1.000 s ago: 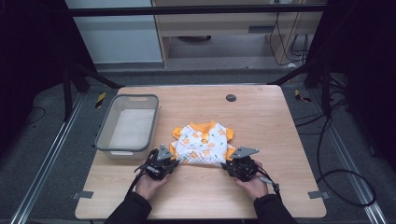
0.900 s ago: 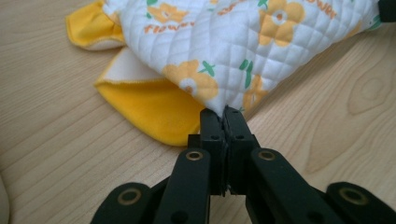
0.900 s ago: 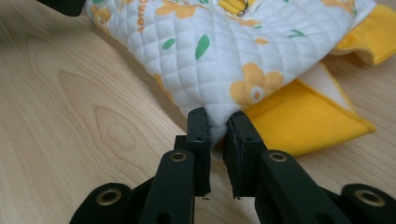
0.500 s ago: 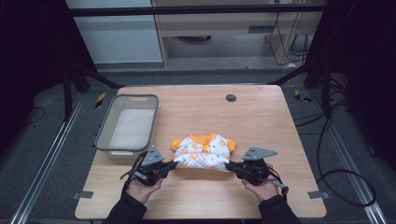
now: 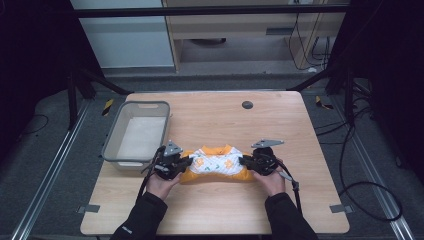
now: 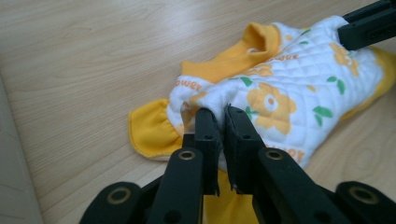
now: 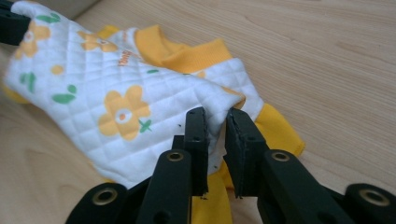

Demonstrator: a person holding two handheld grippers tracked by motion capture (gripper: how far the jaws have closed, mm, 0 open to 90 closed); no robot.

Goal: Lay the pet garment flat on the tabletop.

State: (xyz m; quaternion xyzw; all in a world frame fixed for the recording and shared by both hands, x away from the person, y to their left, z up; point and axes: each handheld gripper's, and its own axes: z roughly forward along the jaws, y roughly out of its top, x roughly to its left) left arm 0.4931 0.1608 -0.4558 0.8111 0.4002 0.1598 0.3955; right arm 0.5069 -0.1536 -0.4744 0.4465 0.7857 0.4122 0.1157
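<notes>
Stretching a small quilted garment (image 5: 218, 163) between my two tongs, I hold it low over the near middle of the wooden surface (image 5: 280, 125). My left tongs (image 5: 186, 163) pinch one folded white end, their jaws having just eased apart slightly with the cloth still between them; my right tongs (image 5: 243, 161) clamp the other end, and theirs too have just widened a little around the fabric. A grey plastic bin (image 5: 117, 145) sits just beside my left hand (image 5: 162, 182), near that end of the garment but apart from it. A dark round hole (image 5: 247, 104) marks the far part of the surface, well apart. Nothing lies between the tongs and the cloth. From the left gripper view, the orange collar (image 6: 259, 39) and yellow flower print (image 6: 271, 105) are plain. From the right gripper view, the orange cuff (image 7: 278, 128) trails onto the wood.
</notes>
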